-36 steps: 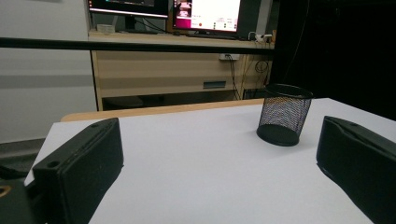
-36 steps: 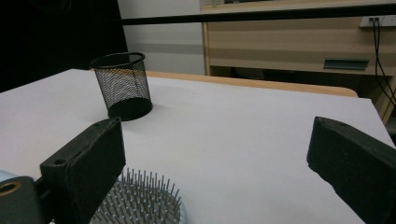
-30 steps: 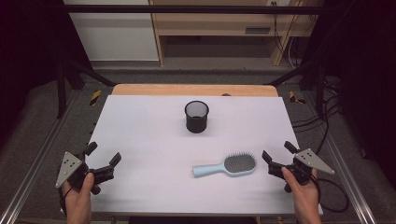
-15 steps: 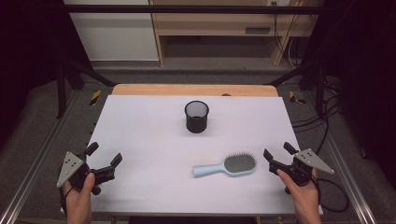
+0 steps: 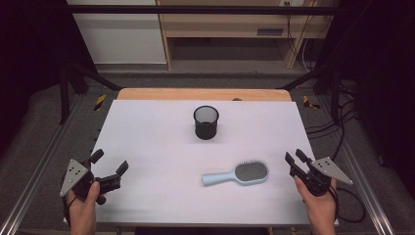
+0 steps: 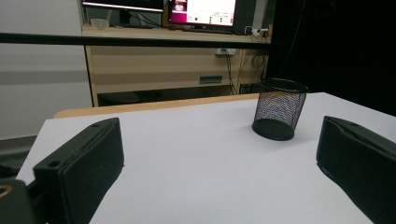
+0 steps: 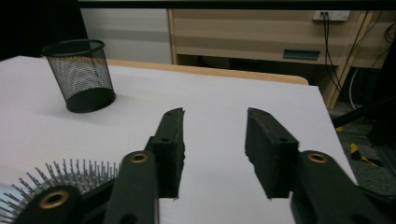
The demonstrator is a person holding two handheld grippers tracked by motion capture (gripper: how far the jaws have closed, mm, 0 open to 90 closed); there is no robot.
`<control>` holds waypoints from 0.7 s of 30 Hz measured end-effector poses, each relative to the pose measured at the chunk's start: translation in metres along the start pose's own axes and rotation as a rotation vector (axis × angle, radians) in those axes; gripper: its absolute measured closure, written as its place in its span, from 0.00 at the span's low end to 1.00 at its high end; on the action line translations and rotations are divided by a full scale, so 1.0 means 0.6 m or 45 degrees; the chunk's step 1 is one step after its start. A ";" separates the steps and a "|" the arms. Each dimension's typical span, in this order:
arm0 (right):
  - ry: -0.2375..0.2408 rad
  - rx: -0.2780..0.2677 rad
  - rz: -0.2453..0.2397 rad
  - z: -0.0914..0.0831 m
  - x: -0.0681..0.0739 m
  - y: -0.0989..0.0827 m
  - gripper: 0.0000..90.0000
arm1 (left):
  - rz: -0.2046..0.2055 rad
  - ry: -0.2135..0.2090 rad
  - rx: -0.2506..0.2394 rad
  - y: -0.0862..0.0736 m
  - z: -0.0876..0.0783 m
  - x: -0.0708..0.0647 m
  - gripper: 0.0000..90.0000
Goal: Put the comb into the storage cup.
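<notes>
A black mesh cup (image 5: 206, 122) stands upright toward the far middle of the white table (image 5: 147, 132). A light-blue hairbrush (image 5: 237, 174) lies flat near the front right, bristles up and handle pointing left. My left gripper (image 5: 110, 160) rests at the front left corner, open wide with nothing in it; its own view has the mesh cup (image 6: 279, 109) ahead between the left gripper (image 6: 219, 154) jaws. My right gripper (image 5: 293, 156) sits just right of the brush head. Its jaws have just been closing, and the right gripper (image 7: 215, 140) holds nothing. The brush bristles (image 7: 65, 179) and cup (image 7: 84, 74) lie to its left.
A wooden strip (image 5: 203, 94) borders the table's far edge, with a wooden shelf unit (image 5: 230, 24) beyond it. Metal rails (image 5: 36, 171) run along both sides, and cables (image 5: 337, 122) hang at the right.
The right gripper's jaws have drawn closer together with nothing between them. Both hands, the brush and the cup stay where they were.
</notes>
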State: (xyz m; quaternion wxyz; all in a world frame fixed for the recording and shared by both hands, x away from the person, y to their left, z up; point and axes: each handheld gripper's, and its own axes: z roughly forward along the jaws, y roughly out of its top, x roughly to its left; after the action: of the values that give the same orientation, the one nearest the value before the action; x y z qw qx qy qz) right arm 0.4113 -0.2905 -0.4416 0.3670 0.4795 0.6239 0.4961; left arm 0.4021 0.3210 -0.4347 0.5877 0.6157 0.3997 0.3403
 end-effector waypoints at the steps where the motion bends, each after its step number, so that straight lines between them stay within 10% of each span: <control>1: 0.000 0.000 0.000 0.000 0.000 0.000 0.68 | 0.000 0.000 0.000 0.000 0.000 0.000 0.01; 8: -0.034 0.074 -0.036 0.004 0.001 -0.007 0.89 | 0.004 -0.004 0.009 -0.001 0.001 -0.001 0.01; 21: -0.017 0.261 -0.031 0.019 0.005 -0.019 0.98 | 0.009 -0.011 0.021 -0.001 0.002 -0.002 0.02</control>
State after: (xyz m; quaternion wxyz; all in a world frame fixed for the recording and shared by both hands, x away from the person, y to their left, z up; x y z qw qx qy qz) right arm 0.4185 -0.2852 -0.4554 0.3262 0.5101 0.6747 0.4220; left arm 0.4025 0.3192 -0.4352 0.5833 0.6232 0.3977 0.3363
